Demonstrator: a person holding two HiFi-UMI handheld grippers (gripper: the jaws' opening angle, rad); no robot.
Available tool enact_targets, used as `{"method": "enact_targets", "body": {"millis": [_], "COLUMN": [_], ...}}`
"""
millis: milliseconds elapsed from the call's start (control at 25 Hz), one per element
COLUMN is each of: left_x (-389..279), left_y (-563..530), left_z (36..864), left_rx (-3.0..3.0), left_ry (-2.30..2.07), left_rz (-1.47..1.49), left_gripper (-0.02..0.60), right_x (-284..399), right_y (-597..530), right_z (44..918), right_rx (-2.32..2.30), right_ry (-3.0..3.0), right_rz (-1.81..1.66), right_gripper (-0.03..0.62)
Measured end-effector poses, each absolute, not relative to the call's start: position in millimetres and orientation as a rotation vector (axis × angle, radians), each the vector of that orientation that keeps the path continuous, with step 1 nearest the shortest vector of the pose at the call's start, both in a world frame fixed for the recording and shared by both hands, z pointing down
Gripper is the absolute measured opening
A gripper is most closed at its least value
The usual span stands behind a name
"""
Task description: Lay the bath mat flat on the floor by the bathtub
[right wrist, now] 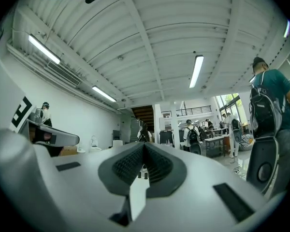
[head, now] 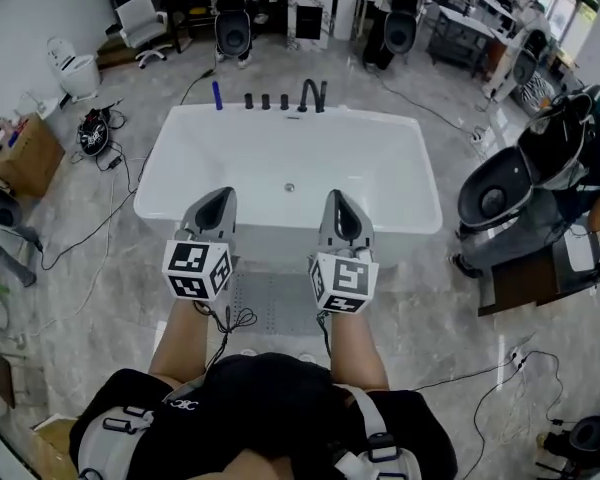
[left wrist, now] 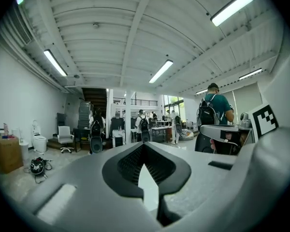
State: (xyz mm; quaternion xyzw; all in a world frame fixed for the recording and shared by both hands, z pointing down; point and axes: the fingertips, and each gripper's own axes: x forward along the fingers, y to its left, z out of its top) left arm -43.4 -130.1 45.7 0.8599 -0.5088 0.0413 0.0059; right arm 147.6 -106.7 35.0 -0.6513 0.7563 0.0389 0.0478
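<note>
Where mat (head: pixel 270 303) lies by bathtub (head: pixel 280 158), long axis unclear

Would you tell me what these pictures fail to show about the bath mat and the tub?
- Bath mat: head view shows only a grey patch; the left gripper, right gripper and the person's body hide its edges.
- Both gripper views: aimed across the room, no mat.
- Fittings on the bathtub rim: too small to identify.
</note>
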Motion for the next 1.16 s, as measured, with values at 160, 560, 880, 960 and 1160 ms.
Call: {"method": "enact_targets", "body": {"millis": [160, 560, 880, 960, 1160], "left_x": [-47, -46, -53, -56, -62], "left_y": [-133, -118, -116, -114, -114], "left_z": [36, 51, 49, 55, 62], "left_rx": [2.683, 2.675, 2.647, 2.641, 2.659], "left_ry": [-1.626, -1.611, -1.618, -1.610, -1.575], "left_rz": [0.111, 0.126, 0.102, 0.102, 0.107], "left_gripper": [0.002, 0.002, 0.002, 0.002, 0.002], "right_x": [151, 148, 151, 151, 146], "right_y": [-108, -98, -99, -96, -95], "right_z": [22, 28, 30, 35, 42], "right_rx": [-1.973, -1.925, -1.952, -1.955, -1.958], "right_ry": [2.285, 2.278, 2.293, 2.295, 2.289], "right_rz": [0.136, 0.122, 0.075, 0.073, 0.064], "right_gripper": [0.005, 0.005, 0.005, 0.005, 0.005]}}
